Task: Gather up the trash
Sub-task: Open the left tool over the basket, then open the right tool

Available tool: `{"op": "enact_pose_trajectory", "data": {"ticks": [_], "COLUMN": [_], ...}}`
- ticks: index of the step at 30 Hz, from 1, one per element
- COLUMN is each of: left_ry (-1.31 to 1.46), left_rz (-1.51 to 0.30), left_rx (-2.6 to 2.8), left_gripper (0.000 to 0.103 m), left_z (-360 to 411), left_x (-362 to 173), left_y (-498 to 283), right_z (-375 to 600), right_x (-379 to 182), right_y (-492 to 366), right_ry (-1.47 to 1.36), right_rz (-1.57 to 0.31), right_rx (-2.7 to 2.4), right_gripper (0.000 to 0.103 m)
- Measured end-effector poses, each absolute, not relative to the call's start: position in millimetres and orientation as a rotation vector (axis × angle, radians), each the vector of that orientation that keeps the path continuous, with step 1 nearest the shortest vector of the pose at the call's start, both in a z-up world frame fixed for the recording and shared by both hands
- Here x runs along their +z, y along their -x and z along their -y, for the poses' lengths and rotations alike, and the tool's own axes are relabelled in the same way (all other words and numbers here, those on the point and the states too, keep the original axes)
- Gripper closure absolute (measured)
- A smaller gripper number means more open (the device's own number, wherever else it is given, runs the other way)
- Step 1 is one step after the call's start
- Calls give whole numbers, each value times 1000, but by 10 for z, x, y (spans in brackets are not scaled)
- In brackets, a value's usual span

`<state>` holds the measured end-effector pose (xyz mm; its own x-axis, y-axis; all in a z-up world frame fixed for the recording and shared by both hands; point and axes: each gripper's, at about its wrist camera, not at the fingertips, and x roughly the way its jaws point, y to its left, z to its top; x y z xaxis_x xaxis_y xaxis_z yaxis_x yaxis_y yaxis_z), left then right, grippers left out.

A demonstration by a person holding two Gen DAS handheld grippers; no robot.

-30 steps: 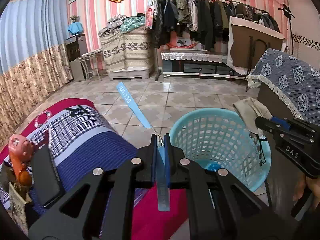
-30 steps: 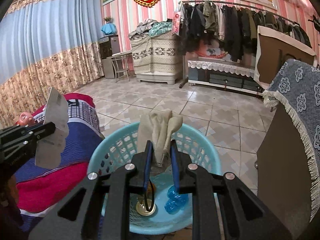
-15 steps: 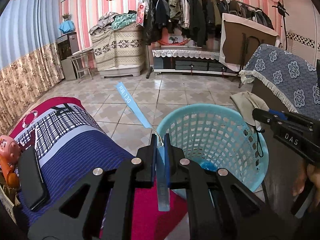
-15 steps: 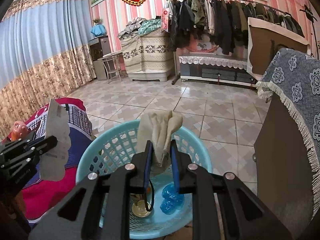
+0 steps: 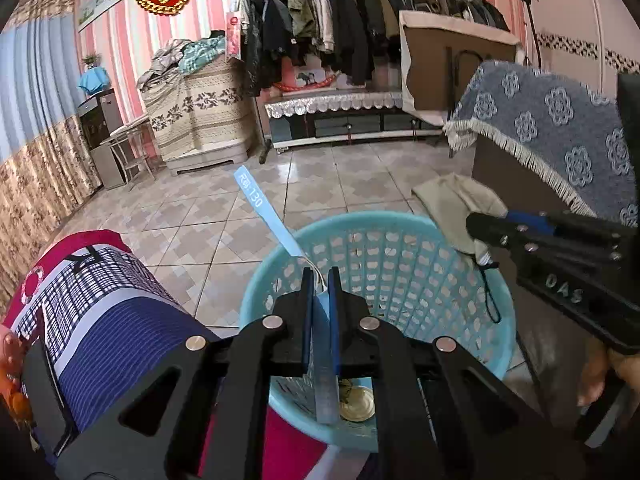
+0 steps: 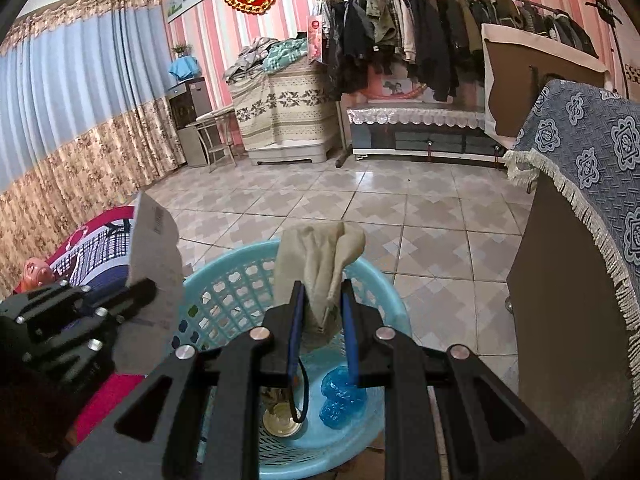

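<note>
Left gripper [image 5: 319, 280]: jaws closed flat on a thin light-blue paper tag [image 5: 264, 210]. Seen edge-on in the left wrist view, the tag is a narrow strip running up and left beyond the jaw tips, printed "130" near its far end, with a fine white string at its base by the tips. In the right wrist view the same tag [image 6: 154, 276] shows its broad face: a pale grey-white card with a small block of dark print near the top corner, standing up from the left gripper [image 6: 140, 294] at far left.

Right gripper [image 6: 322, 294]: jaws partly closed, pinching a crumpled beige cloth [image 6: 320, 268]. The cloth is soft and folded, bunched into two lobes that rise above the jaw tips; a black cord [image 6: 300, 396] hangs in a loop below the jaws. From the left wrist view the cloth [image 5: 456, 208] sits at the tip of the right gripper [image 5: 476, 226], over the basket's far right rim.

Light-blue plastic basket [image 5: 400, 264] with lattice walls lies directly below and ahead of both pairs of jaws, standing on the tiled floor [image 5: 224, 216]. Inside it, below the right jaws: a crumpled blue plastic piece [image 6: 340, 394] and a round metal lid [image 6: 280, 424], apart from each other. The lid [image 5: 358, 404] is also visible below the left jaws.

Left of the left jaws: a bed cover [image 5: 104, 304], blue-striped and checked with red edge. A hand [image 5: 600, 372] grips the right gripper's handle at lower right.
</note>
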<state>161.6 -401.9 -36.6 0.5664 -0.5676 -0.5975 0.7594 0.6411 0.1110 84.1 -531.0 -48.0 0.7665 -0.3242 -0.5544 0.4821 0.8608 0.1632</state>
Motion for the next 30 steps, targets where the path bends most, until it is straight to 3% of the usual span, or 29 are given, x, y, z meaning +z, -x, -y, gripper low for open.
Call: {"op": "enact_pose_trajectory", "data": {"ticks": [3,5,7,11,13,15,22,27,29,30], "left_ry": [-396,-408,-410,-360,-346,-332,-233,-128,-127,-130], "left_rz": [-610,-626,-627,-633,-609,-583,-548,-569,-562,-558], "left_rx": [-803,-786,-767,-711,-652,-594,-427,-378,-355,-346], "left_gripper": [95,84,65,49,31,23,11,9,7,6], "left_z": [4067,4066,4041,3877,3761,3641,3129,2872,2828,2812], "left_x": [-466,-509,-505,-444,-407,-366,-229,-215,-226,-236], "left_y": [-1660,-1680,-1700,-1775,-1794,-1813,-1962,-2035,-2029,-2022], "right_z": [5320,5326,5324,5306,5288,5252,5093,4978,4940,4928], "right_x": [-490,-496,-499,-508,-527,-546,-593,-627,-617,-607], "right_y": [-824,-822,-822,-839,-873,-909,-1049,-1151,-1167,-1172], "right_ry": [-315,-319,-317,-312,-311,-305,-280,-269,-274,-270], "right_rz": [-540,-542,-544,-549,-558,-568,-593,-610,-606,-602], "right_rx": [-449,-448,-447,-444,-440,-436,-421,-403,-389,-385], "right_gripper": [84,84,84,84,84,84,81,79,68,58]}}
